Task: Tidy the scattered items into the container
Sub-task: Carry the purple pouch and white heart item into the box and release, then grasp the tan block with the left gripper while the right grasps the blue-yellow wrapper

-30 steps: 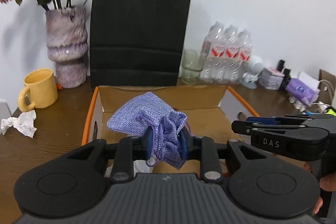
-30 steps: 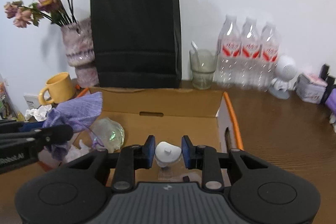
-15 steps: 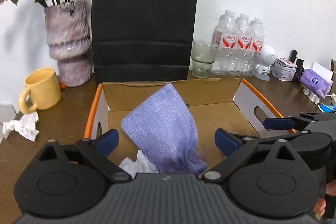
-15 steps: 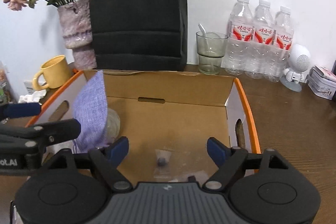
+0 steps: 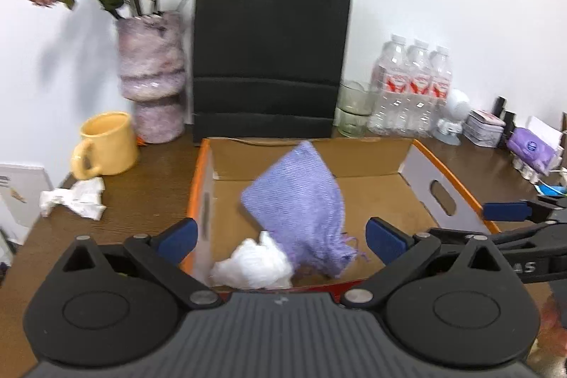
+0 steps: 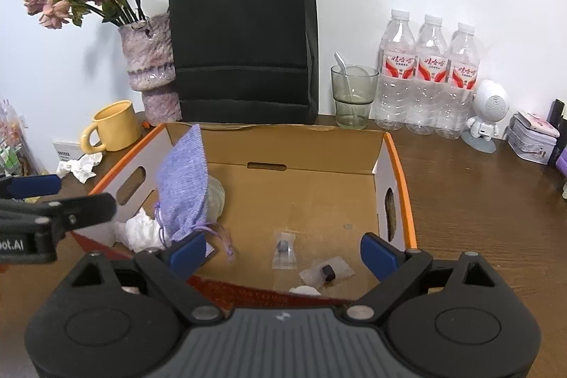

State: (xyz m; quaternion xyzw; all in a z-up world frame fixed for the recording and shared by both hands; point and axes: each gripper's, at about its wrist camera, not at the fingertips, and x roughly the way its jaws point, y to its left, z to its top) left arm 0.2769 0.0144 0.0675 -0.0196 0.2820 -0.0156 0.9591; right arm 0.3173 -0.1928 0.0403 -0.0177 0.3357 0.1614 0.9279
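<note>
The cardboard box with an orange rim lies in front of both grippers. A purple drawstring pouch rests in its left part, free of any fingers, beside a white crumpled tissue. My left gripper is wide open above the box's near edge. My right gripper is opening, with nothing pressed between its pads. Below it on the box floor lie two small clear packets and a white cap. The pouch leans near the left wall.
A crumpled tissue and a yellow mug sit on the table left of the box. Behind it stand a vase of flowers, a black paper bag, a glass, three water bottles and small items at far right.
Both grippers went from shut to open and drew back. The pouch left the left gripper and dropped into the box. The white cap left the right gripper and lies in the box.
</note>
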